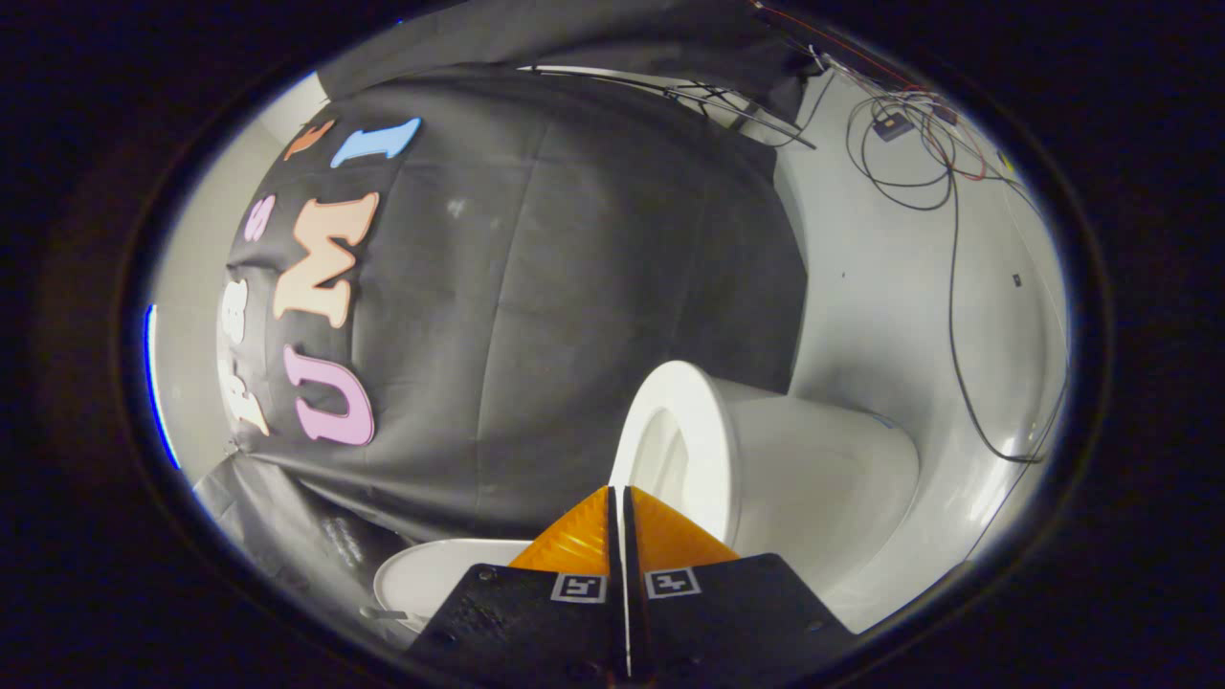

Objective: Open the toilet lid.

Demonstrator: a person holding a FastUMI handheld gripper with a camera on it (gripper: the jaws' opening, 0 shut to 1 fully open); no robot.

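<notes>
White plastic lid (435,574) is lying swung away from the toilet bowl (766,469), beside the gripper (619,493), whose fingers are pressing together, holding nothing. Risk: any bump could be sending it slamming back.

Gripper: handheld two-finger gripper (618,490), seen along its own fingers.
Fingers: the two wedge-shaped fingers (574,541) lie side by side, their tips brought together with only a thin seam between them.
Grasp: nothing sits between the tips.
Mounts: each finger's dark textured base block (522,612) carries a small square marker tag.
Roll: turned sideways relative to the booth.
</notes>
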